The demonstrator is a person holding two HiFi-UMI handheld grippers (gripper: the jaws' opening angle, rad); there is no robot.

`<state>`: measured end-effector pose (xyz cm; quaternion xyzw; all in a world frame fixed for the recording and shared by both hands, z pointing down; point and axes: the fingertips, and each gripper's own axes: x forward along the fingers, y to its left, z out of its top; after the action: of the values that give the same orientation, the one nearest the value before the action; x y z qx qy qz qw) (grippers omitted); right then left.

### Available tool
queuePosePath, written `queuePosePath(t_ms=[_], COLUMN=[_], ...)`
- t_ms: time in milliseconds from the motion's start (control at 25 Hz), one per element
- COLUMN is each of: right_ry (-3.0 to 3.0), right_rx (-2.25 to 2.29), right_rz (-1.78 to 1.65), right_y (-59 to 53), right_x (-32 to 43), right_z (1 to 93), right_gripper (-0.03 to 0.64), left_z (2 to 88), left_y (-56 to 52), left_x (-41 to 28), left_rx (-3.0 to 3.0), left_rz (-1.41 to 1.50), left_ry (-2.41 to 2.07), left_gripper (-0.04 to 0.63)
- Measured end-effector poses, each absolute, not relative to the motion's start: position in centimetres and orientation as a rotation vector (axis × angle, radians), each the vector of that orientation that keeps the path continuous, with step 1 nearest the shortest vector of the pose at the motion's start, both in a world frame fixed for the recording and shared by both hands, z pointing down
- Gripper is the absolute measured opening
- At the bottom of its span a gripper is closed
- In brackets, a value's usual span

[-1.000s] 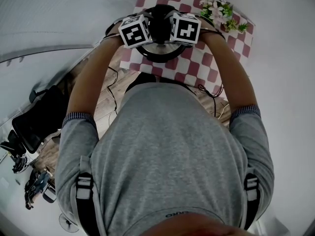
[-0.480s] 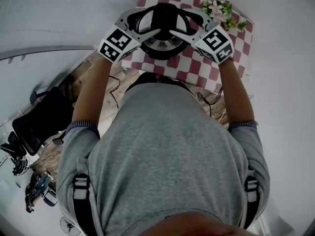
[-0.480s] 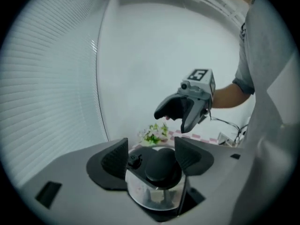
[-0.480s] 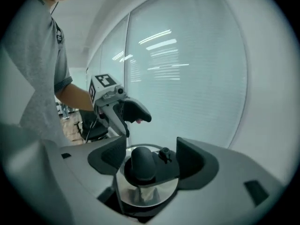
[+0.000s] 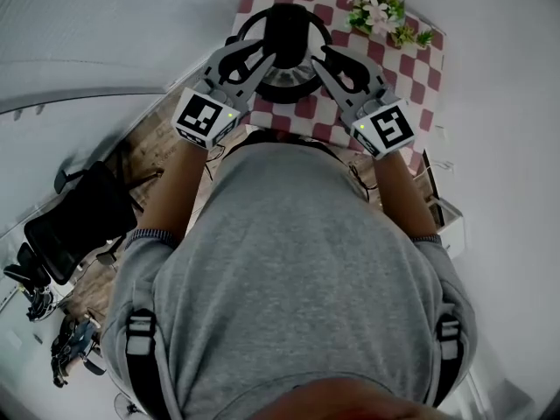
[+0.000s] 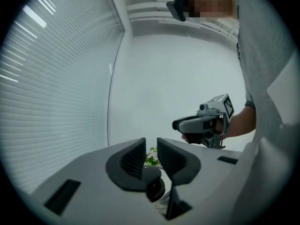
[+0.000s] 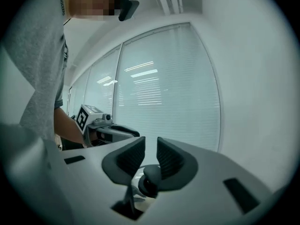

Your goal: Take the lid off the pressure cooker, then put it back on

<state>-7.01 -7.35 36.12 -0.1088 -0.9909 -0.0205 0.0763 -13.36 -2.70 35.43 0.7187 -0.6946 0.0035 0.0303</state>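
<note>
The pressure cooker (image 5: 284, 79) stands on a red-and-white checked table (image 5: 398, 73), with its black lid (image 5: 286, 26) on top. My left gripper (image 5: 262, 57) and right gripper (image 5: 325, 58) hang level in the air on either side of the cooker, tips pointing at it and touching nothing. Both pairs of jaws are closing to a narrow gap with nothing between them. In the left gripper view the gap of the left gripper (image 6: 150, 149) shows only flowers behind it. A dark round part of the cooker (image 7: 149, 184) sits below the right gripper (image 7: 151, 148).
A pot of pink flowers (image 5: 381, 11) stands at the table's far right corner. A black office chair (image 5: 74, 221) and cables (image 5: 199, 160) are on the wooden floor to the left. Windows with blinds (image 7: 159, 102) and white walls surround the spot.
Both grippers have lifted off the cooker's top, swung from pointing down to level and drawn back towards me. Their jaws have narrowed. The lid has stayed on the cooker.
</note>
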Motion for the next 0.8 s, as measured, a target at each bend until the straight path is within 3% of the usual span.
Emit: queuePosePath(t_ms=[120,800], right_ry=[-3.004,-3.054], right_rx=[-0.256,-0.158], right_rz=[-0.07,-0.098], right_y=[-7.2,-8.2], right_x=[-6.5,-6.7], right_z=[36.6,35.6], right_gripper=[0.006,0.006], left_z=[35.8,34.3], left_y=[-2.1,-1.9], left_x=[-13.3,-14.1], left_rx=[2.167,2.163], left_rz=[-0.089,-0.106], left_ry=[-2.189,-2.281], left_gripper=[0.031,0.019])
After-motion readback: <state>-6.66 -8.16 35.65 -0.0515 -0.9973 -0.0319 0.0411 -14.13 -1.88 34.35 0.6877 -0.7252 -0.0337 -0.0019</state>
